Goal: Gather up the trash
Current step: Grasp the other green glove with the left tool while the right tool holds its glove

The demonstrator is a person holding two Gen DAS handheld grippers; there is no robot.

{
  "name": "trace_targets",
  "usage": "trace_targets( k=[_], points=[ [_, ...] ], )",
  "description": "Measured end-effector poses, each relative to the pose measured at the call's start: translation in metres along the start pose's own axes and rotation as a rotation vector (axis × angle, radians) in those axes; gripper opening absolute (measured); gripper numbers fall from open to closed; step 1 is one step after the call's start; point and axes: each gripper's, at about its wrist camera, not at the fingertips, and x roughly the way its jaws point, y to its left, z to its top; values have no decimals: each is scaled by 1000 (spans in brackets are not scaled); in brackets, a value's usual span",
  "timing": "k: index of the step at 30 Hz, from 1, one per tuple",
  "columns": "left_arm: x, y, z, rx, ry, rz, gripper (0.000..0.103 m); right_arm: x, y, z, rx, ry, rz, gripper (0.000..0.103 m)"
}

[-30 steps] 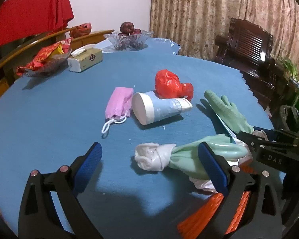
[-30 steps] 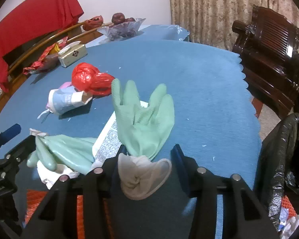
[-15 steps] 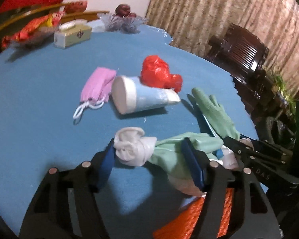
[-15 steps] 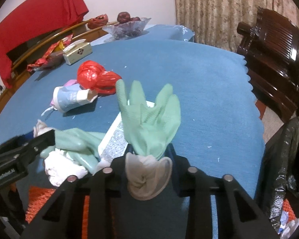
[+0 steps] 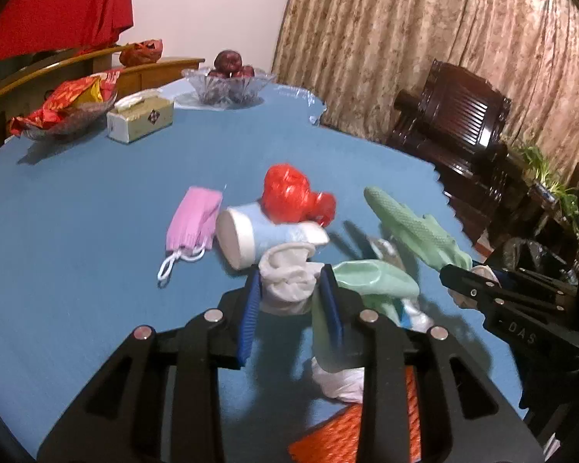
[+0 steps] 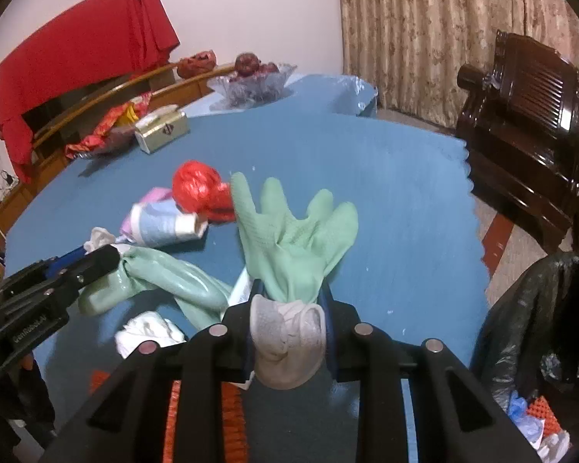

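Two green rubber gloves with white cuffs are held over a blue table [image 5: 96, 193]. My left gripper [image 5: 291, 293] is shut on the white cuff of one green glove [image 5: 370, 277]; that glove also shows in the right wrist view [image 6: 166, 274]. My right gripper [image 6: 287, 308] is shut on the cuff of the other green glove [image 6: 293, 231], lifted with fingers spread; it shows in the left wrist view [image 5: 413, 227]. A red plastic bag [image 5: 289, 193], a blue-white tube [image 5: 251, 231] and a pink mask [image 5: 195, 220] lie beyond.
A black trash bag [image 6: 540, 324] hangs off the table's right edge. A tissue box [image 5: 141, 119], a fruit bowl [image 5: 229, 81] and a snack dish [image 5: 63, 112] stand at the far side. White tissue [image 6: 146, 332] and an orange mesh [image 5: 366, 432] lie near. A dark chair [image 6: 521, 115] is to the right.
My left gripper closed on the white cuff of its glove and raised it. My right gripper lifted its glove higher off the table.
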Motion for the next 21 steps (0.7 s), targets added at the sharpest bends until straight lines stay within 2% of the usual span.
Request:
trace_targets(
  k=[11, 21],
  points=[
    [-39, -24, 29, 36, -125, -10, 29, -43, -5, 17, 29, -78, 2, 27],
    [-70, -45, 40, 67, -198, -23, 29, -75, -14, 19, 54, -106, -19, 27]
  ],
)
